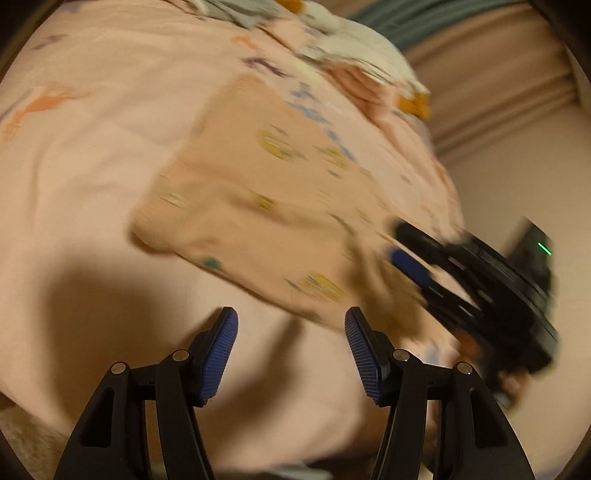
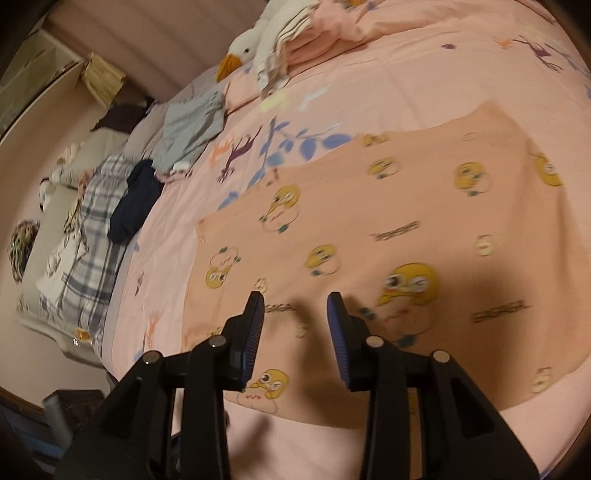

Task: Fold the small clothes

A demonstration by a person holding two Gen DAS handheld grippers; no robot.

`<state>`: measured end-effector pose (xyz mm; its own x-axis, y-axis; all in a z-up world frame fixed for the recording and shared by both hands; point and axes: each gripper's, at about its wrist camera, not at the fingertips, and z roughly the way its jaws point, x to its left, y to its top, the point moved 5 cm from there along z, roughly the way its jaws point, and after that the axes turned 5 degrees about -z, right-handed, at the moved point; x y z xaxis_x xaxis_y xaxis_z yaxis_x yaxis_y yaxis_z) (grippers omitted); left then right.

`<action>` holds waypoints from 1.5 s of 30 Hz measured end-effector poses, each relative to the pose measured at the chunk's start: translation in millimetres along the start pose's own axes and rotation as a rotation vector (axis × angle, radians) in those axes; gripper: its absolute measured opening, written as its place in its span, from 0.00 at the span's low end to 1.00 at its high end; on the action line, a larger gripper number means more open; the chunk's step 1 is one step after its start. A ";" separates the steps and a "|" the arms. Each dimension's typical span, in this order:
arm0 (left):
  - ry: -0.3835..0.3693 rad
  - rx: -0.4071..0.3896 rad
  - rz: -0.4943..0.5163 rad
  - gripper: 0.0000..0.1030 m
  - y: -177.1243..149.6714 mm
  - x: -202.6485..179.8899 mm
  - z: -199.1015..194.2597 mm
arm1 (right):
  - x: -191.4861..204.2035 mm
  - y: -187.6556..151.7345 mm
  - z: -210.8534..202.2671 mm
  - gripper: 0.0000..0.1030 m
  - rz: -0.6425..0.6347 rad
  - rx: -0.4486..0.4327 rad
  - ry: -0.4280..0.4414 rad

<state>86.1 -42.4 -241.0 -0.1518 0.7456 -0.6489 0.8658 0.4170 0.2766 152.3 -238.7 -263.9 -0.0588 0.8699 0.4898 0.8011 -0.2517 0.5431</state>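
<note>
A peach garment (image 2: 388, 236) printed with yellow cartoon ducks lies spread flat on the pink bedsheet (image 2: 406, 74). It also shows, blurred, in the left wrist view (image 1: 258, 206). My right gripper (image 2: 295, 306) is open and empty, just above the garment's near edge. My left gripper (image 1: 291, 325) is open and empty, over the sheet beside the garment's near edge. The right gripper (image 1: 406, 251) shows in the left wrist view at the garment's right side.
A grey folded garment (image 2: 192, 129), a dark navy one (image 2: 138, 203) and a plaid one (image 2: 92, 221) lie along the bed's left edge. A white goose plush (image 2: 243, 48) and a bunched pink quilt (image 2: 332, 29) are at the bed's head.
</note>
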 end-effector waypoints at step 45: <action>0.014 -0.032 0.713 0.13 -20.5 -168.5 98.1 | -152.1 27.2 -64.9 0.32 0.453 -0.151 0.279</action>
<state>140.7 -227.6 -206.9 0.4398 0.8487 -0.2936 0.7424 -0.1596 0.6507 144.3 -405.4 -279.4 0.0994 0.5201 0.8483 0.6899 -0.6504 0.3179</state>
